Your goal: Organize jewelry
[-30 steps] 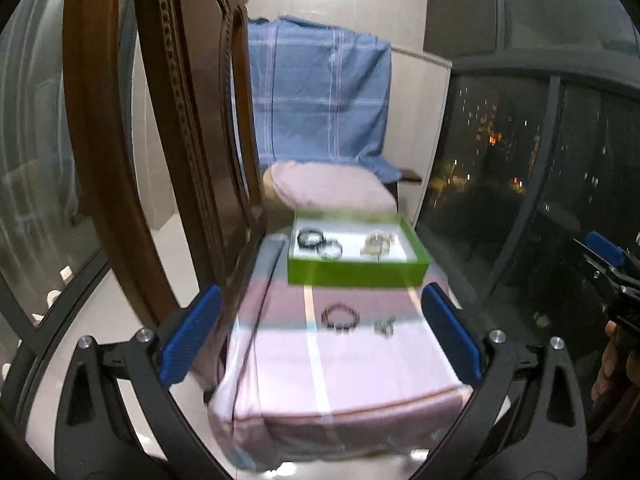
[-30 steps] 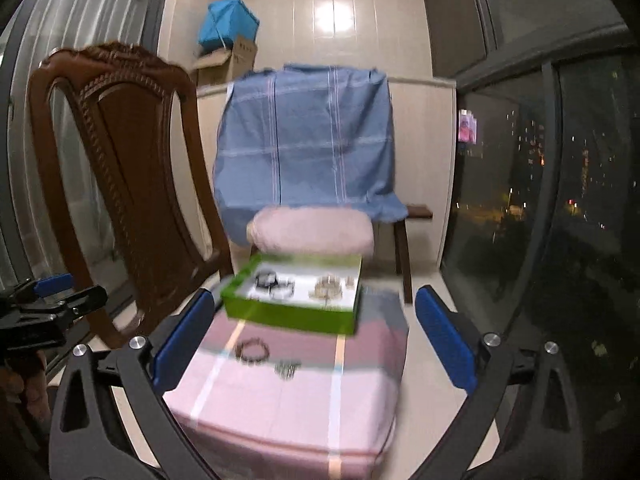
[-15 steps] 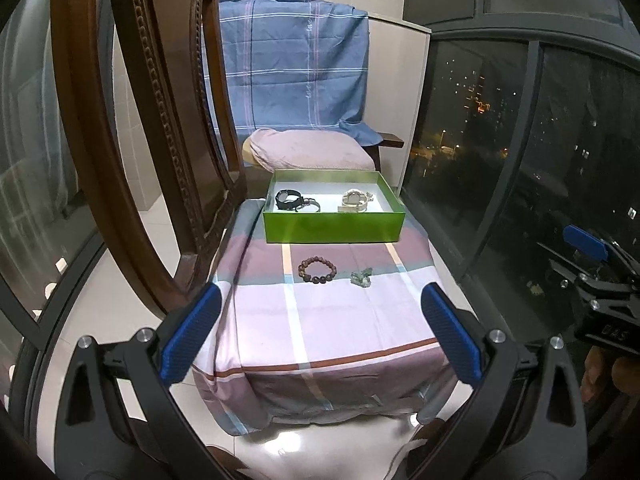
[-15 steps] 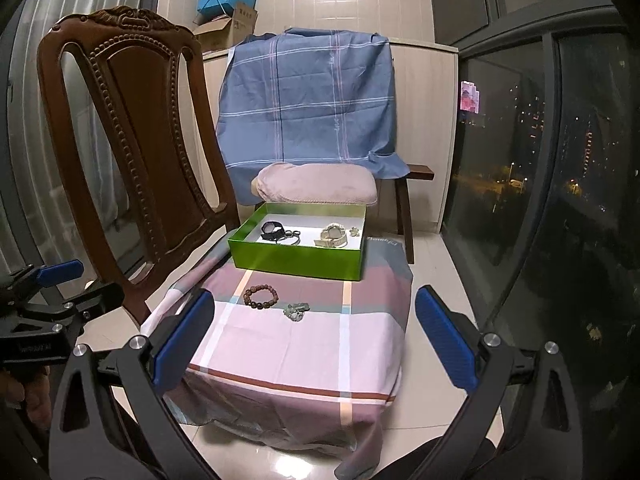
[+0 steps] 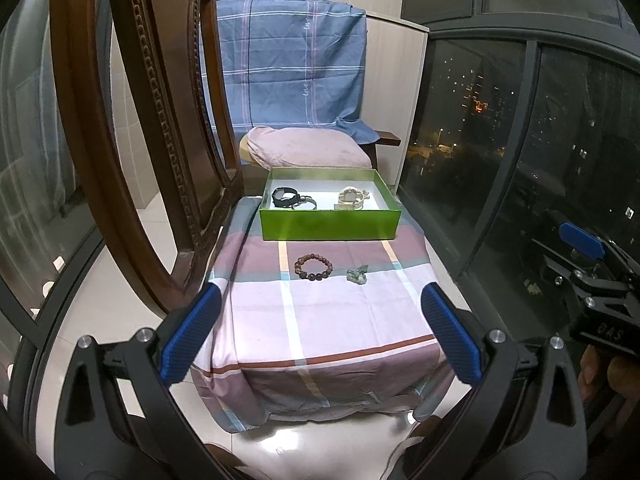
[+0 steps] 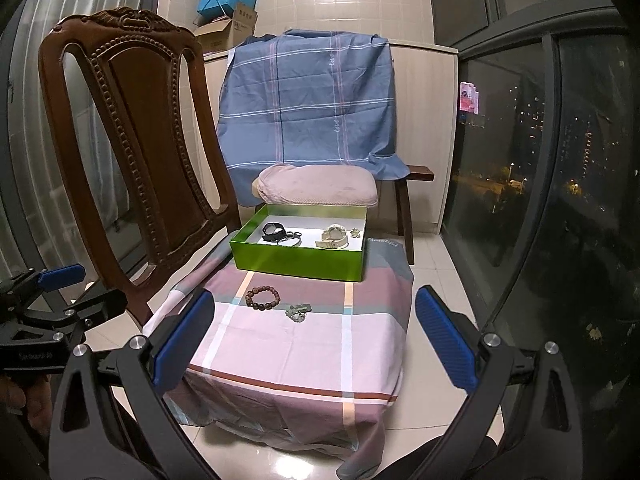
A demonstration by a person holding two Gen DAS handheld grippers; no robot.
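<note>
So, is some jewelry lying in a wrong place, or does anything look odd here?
Two pieces lie loose on the striped cloth, outside the green box: a brown bead bracelet and a small green piece beside it. Nothing looks damaged or spilled.

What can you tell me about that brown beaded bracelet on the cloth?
The brown beaded bracelet is a closed ring of round, dark, wood-like beads lying flat on the striped cloth. It sits in front of the green box, outside it, just left of a small greenish trinket, apart from both. Neither gripper touches it.
</note>
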